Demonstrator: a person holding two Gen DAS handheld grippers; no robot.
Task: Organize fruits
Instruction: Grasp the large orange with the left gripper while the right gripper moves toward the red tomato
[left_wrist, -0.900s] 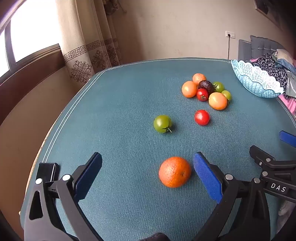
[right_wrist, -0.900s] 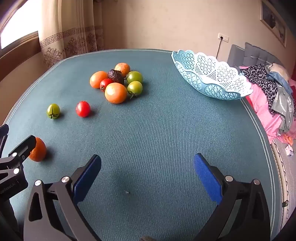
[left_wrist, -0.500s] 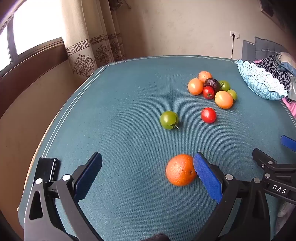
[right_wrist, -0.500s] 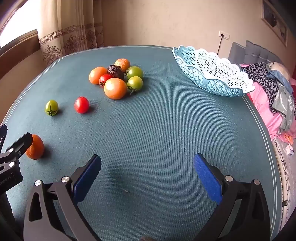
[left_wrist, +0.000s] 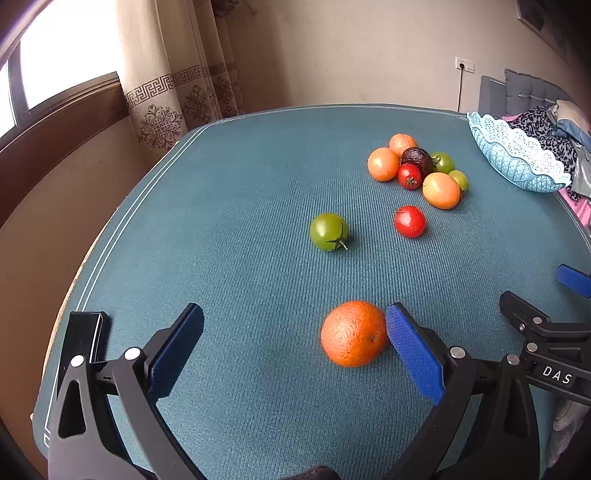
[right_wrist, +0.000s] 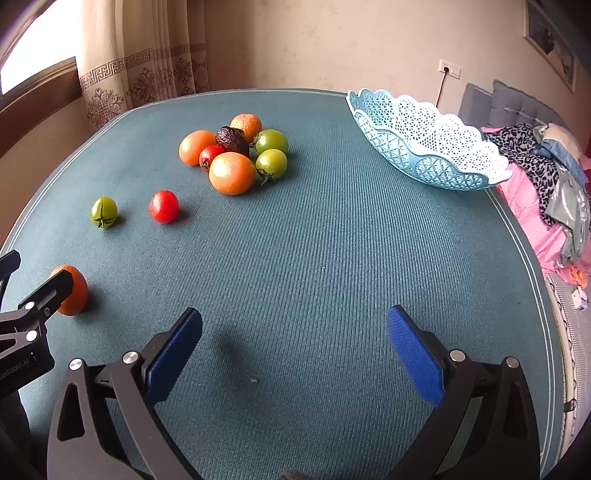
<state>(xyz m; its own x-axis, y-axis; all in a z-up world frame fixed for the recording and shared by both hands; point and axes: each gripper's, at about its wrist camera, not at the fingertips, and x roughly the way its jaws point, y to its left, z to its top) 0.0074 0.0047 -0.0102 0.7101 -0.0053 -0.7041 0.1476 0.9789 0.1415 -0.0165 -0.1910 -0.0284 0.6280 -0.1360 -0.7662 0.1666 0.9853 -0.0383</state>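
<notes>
Round dimpled orange inside wide-spread left tool, off-centre, against its right pad; right tool wide, empty, farther away.

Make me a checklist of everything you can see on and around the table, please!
Surface: teal ribbed table mat, flat.
Job's things: big textured orange beside the left gripper's right blue pad; loose green tomato; loose red tomato; seven-fruit cluster; light blue lacy plastic basket, no fruit seen inside.
Clutter: black phone-like slab at mat edge.
Grippers: left open; right gripper open, holding nothing.
Cables: black cord from wall socket.
Surroundings: patterned curtain, clothes pile.
</notes>
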